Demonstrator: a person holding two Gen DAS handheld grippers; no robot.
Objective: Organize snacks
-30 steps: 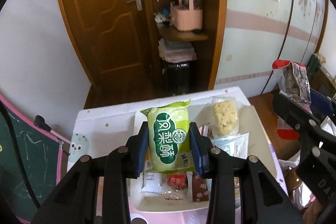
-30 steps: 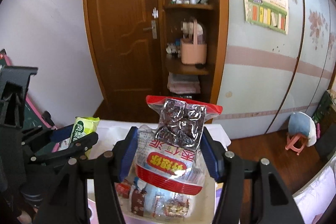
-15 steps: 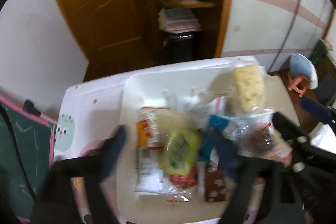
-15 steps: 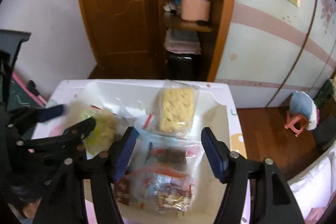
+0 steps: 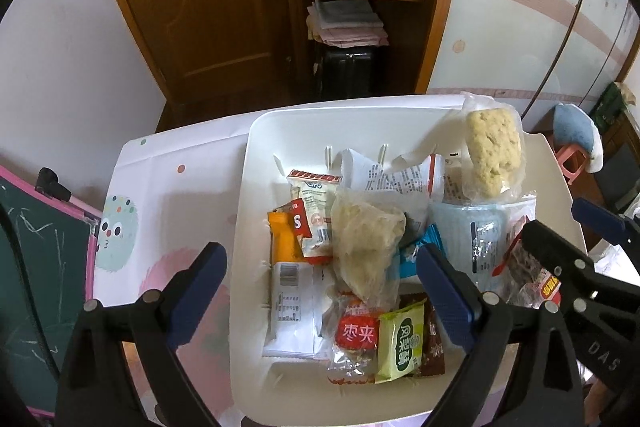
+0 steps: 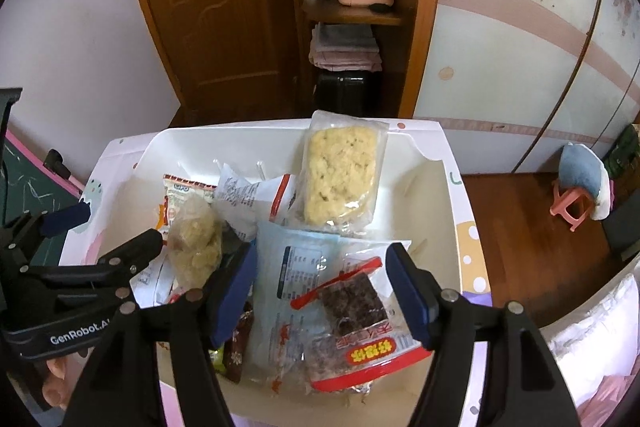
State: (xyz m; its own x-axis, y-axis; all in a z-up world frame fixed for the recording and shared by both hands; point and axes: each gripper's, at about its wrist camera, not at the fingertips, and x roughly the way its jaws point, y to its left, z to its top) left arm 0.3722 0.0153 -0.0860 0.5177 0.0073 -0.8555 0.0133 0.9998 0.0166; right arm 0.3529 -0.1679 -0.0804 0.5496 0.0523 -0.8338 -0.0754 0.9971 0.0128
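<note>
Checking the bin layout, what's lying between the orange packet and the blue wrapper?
In the left wrist view, a clear bag of pale snacks lies between the orange packet and the blue wrapper.

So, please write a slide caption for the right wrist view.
Open right gripper above a red-trimmed snack bag lying in the white tray.

Daylit, fairly bright, sharp; glare on white tray (image 5: 256,187); soft shadows; strong fisheye bending, black vignette at corners.

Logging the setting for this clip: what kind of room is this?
Likely a home bedroom or child's room: wooden door, shelf with folded linens, and a small cartoon-print table holding the snack tray.
</note>
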